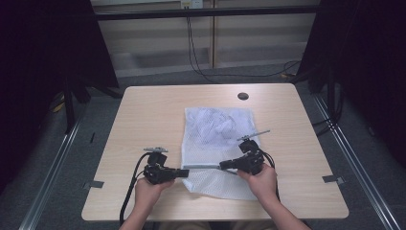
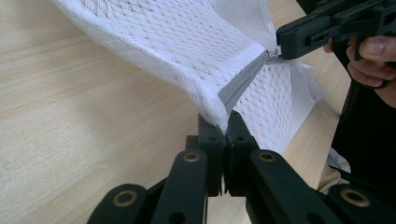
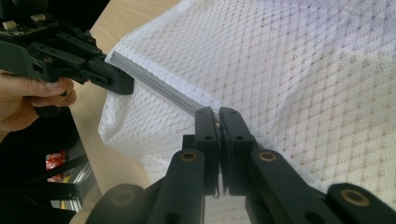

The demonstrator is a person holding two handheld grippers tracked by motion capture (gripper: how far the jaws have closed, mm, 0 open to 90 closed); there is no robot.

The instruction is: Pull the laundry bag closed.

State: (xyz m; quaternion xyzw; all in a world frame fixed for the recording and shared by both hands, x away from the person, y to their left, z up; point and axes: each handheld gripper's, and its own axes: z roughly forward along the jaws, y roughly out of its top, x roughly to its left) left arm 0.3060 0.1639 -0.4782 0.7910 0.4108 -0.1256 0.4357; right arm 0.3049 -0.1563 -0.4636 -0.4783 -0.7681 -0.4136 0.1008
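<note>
Looking from the high view, I see the mesh bag point(image 1: 215, 148) mid-table point(image 1: 143, 110), its zipper point(image 1: 203, 167) running crosswise between my left gripper point(image 1: 184, 173) and right gripper point(image 1: 223, 166). Left gripper view: jaws pinch the zipper's end. Right gripper view: jaws pressed on the zipper pull point(image 3: 217, 113), free track toward the left.

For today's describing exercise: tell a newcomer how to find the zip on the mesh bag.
Start at the wooden table and find the white mesh bag lying in its middle. Near the bag's front end, a grey zip runs crosswise between the left tongs and the right tongs. It is the one flat grey strip on the otherwise white netting.
</note>
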